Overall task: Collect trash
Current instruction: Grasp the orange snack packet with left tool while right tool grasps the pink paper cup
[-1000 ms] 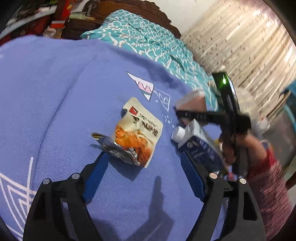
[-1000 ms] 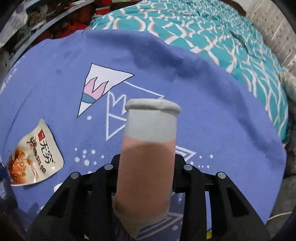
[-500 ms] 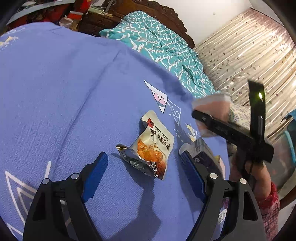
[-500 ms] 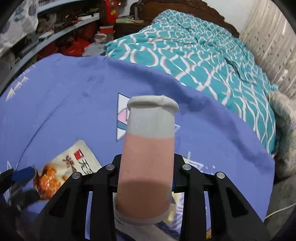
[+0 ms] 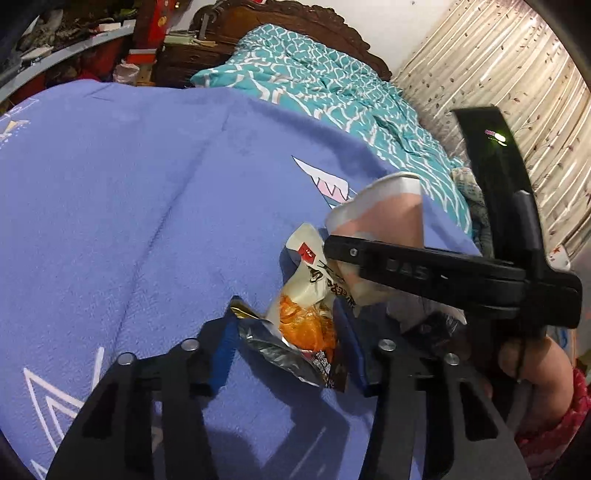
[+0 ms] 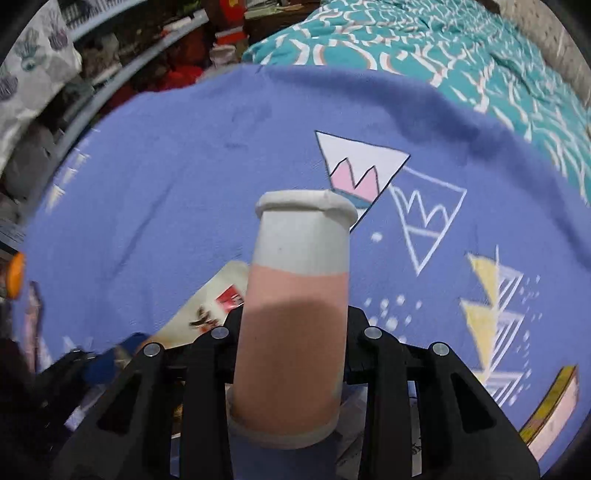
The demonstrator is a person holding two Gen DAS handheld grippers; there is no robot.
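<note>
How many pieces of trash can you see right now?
2: a snack wrapper on the blue blanket between the left tongs, and a pink paper cup gripped in the right tongs. More may be hidden behind the cup.

Snack packet (image 5: 310,295) flat on the blanket (image 5: 147,206), between the left gripper's (image 5: 291,354) jaws, which have just been closing around it. Cup (image 6: 295,314) clamped in the right gripper (image 6: 295,354), raised over the packet's far end, to the right of the left gripper. Quilt (image 5: 332,88) behind the blanket, headboard (image 5: 295,18) beyond it. Curtain (image 5: 517,92) to the right of the bed. Shelves (image 6: 110,55) with clutter to the left, behind the blanket's edge.
</note>
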